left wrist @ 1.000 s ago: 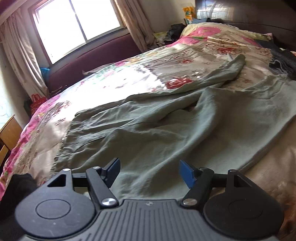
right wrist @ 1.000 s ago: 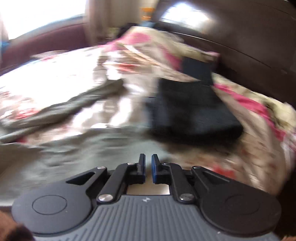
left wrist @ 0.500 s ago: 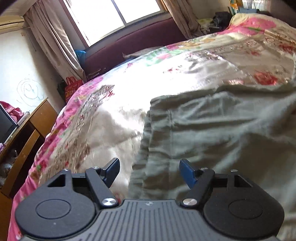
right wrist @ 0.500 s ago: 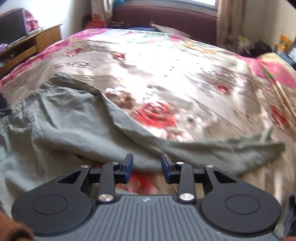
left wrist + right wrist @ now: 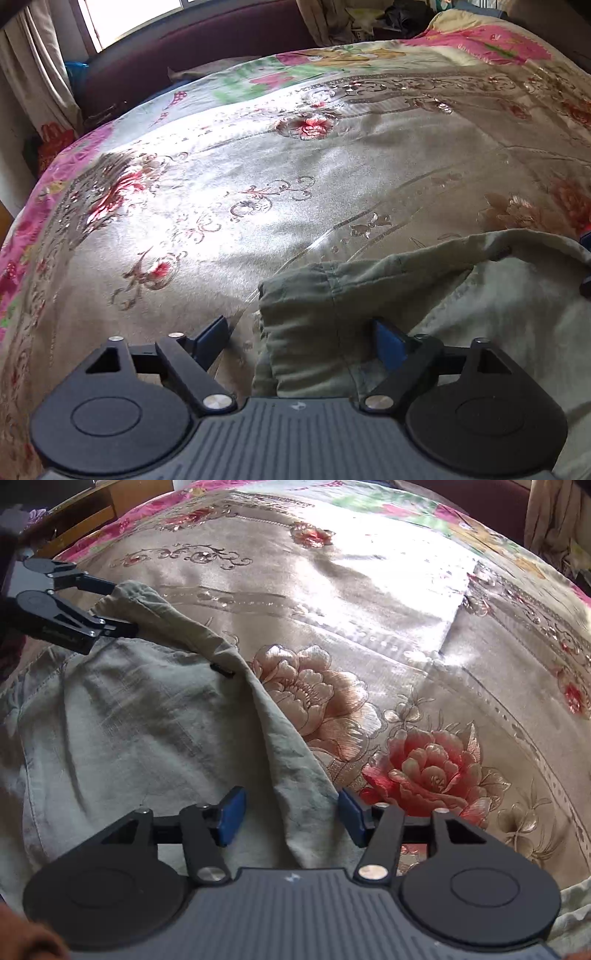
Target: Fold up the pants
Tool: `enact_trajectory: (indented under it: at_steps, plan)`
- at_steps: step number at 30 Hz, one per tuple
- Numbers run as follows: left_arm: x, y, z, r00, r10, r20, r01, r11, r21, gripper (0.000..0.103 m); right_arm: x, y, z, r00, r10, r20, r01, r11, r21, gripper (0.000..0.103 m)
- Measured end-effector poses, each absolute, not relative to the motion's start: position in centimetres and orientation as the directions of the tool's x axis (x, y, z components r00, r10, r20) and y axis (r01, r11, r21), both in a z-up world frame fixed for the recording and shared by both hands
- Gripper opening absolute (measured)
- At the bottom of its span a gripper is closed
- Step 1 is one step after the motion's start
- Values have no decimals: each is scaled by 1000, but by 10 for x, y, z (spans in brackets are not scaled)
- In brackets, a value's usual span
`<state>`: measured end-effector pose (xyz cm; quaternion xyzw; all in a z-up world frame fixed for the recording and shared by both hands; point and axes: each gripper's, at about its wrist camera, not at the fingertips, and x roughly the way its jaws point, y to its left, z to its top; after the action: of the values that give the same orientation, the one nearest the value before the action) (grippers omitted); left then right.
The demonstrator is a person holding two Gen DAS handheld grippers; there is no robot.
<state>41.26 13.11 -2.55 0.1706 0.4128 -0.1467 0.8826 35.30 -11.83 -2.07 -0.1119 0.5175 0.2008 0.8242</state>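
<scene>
Pants lie on the bed, edge running nine to three. Left gripper, jaws opening, straddles the corner at twelve; right gripper, jaws opening, straddles the edge at twelve, neither pressing cloth.

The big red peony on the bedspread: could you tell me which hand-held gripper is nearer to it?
Right. The right hand-held gripper hovers just beside the red peony, straddling the pants' edge, jaws opening. The left hand-held gripper is farther off at the pants' far corner.
</scene>
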Motion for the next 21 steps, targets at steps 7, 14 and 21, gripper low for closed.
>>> enact_trajectory:
  at_steps: [7,14,21]
  plan:
    - [415,113,-24,595,-150,-790,474,859,193,54,375,-138,-19,346,221,-912,-341,935,97,3]
    - [411,110,4,662,-115,-740,484,820,306,37,391,-132,40,496,231,-837,-334,941,62,3]
    - [373,159,83,792,-135,-595,376,877,300,36,346,-103,113,657,263,-707,-420,906,-53,3]
